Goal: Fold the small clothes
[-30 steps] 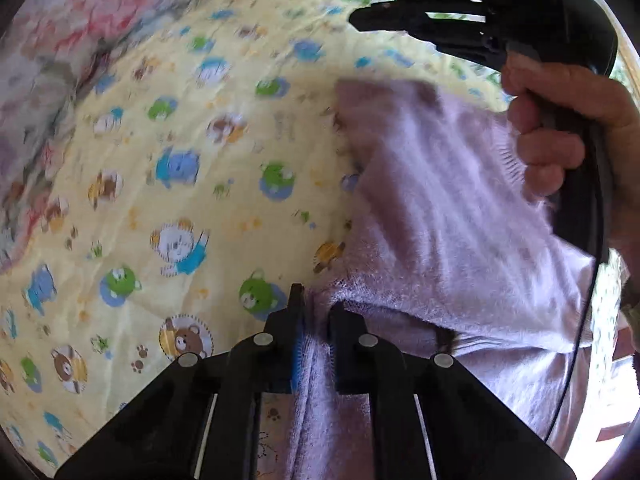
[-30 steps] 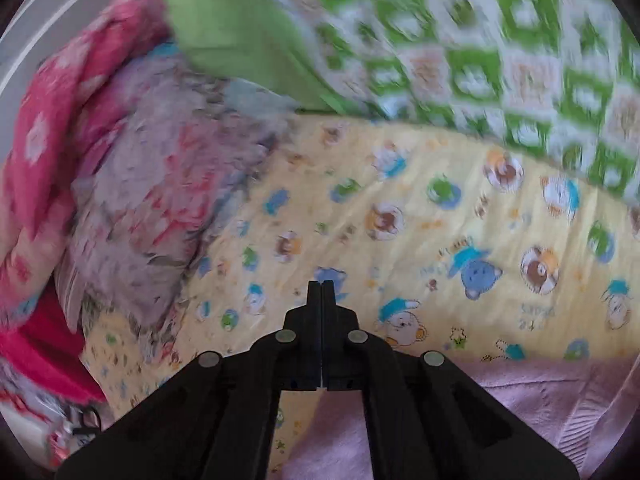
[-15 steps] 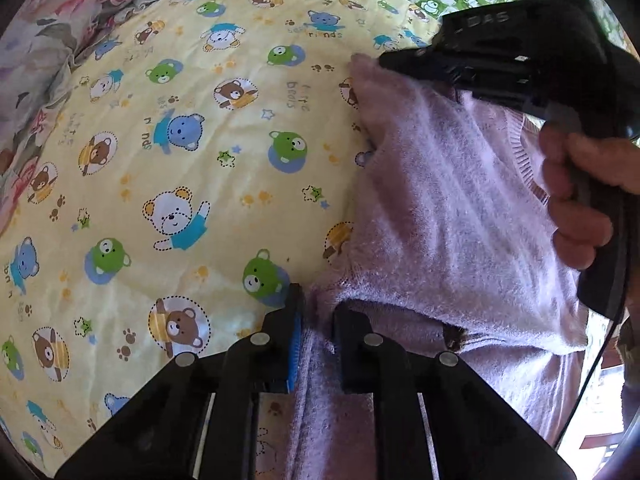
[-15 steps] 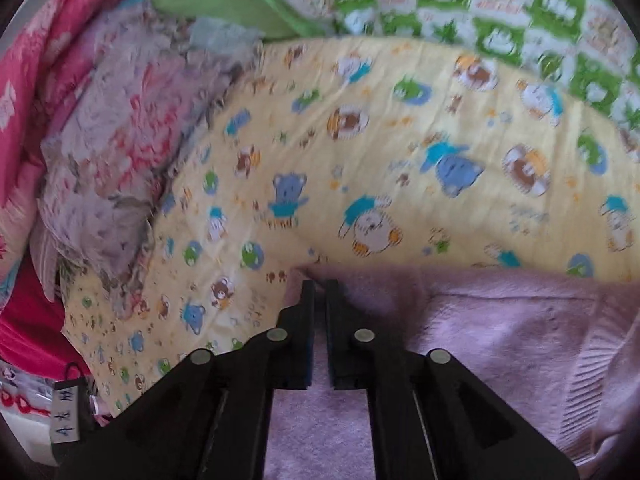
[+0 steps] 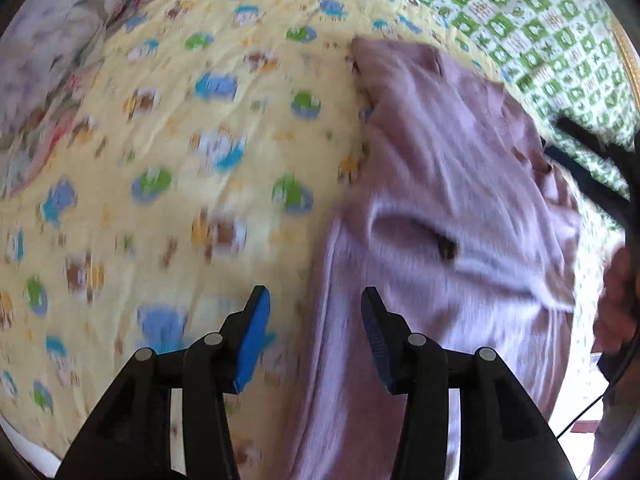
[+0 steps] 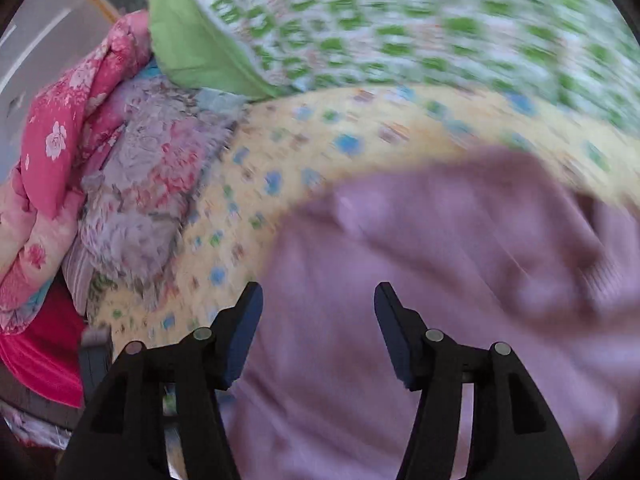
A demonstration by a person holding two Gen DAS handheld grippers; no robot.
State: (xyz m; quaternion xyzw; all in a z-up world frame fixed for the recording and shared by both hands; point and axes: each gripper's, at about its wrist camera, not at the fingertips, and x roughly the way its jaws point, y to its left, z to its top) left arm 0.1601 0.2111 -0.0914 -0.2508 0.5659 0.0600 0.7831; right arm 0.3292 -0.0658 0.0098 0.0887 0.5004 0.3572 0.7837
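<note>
A small lilac knitted garment (image 5: pixel 440 208) lies folded over on the yellow bear-print quilt (image 5: pixel 180 140). My left gripper (image 5: pixel 316 312) is open and empty, its jaws spread just above the garment's near left edge. My right gripper (image 6: pixel 318 304) is open and empty above the garment (image 6: pixel 420 280), whose left part fills the space between the jaws. The right gripper also shows at the right edge of the left wrist view (image 5: pixel 600 168), held by a hand. Both views are motion-blurred.
A green checked blanket (image 6: pixel 400 24) lies beyond the quilt. A pile of pink and grey floral bedding (image 6: pixel 100 184) is heaped at the left. The quilt's near edge drops off at the lower left (image 5: pixel 24 440).
Both grippers, shut on the garment's edge half a second ago, have opened, let it go and pulled back. The folded-over garment now lies on the quilt.
</note>
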